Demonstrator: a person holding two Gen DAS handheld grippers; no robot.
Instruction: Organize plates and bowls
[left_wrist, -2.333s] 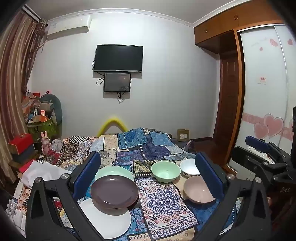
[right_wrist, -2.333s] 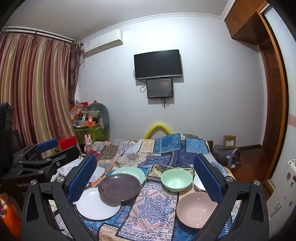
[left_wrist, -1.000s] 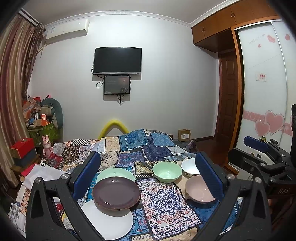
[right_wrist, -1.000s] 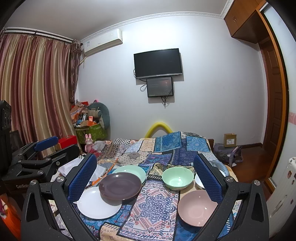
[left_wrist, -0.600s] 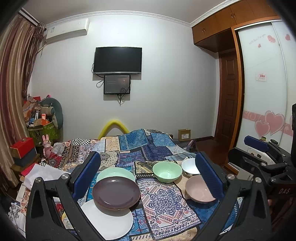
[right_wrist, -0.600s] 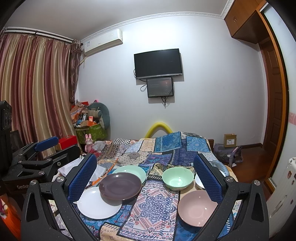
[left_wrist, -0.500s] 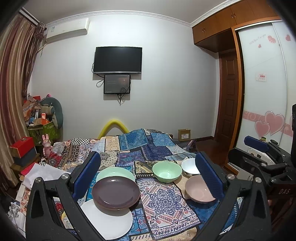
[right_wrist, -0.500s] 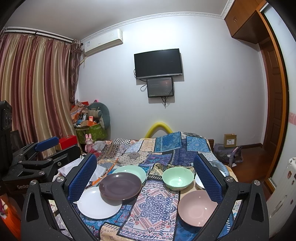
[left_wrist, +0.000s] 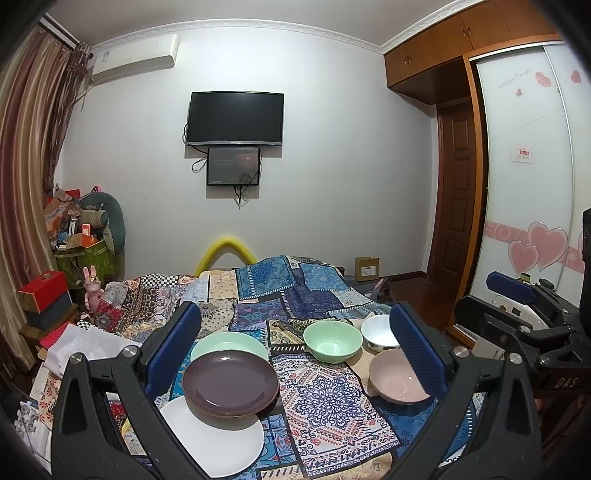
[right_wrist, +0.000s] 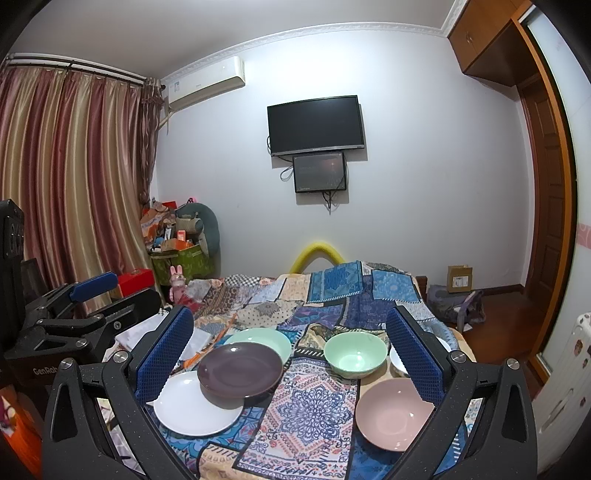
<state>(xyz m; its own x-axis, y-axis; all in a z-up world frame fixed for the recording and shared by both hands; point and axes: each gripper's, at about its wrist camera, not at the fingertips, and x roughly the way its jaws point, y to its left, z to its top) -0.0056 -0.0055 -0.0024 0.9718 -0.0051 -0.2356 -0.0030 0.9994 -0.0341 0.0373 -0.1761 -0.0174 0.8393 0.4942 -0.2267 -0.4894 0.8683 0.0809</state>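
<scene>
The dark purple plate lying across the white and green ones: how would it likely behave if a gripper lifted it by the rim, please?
The dark purple plate looks rigid and glossy, so probably slippery between pads. It overlaps the white plate and the pale green plate, so a push might rock it. Likely breakable.

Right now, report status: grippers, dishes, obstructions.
Left gripper open, empty. Right gripper open, empty. Purple plate overlapping white plate and green plate; three bowls apart at right, untouched. Nothing blocking.
</scene>
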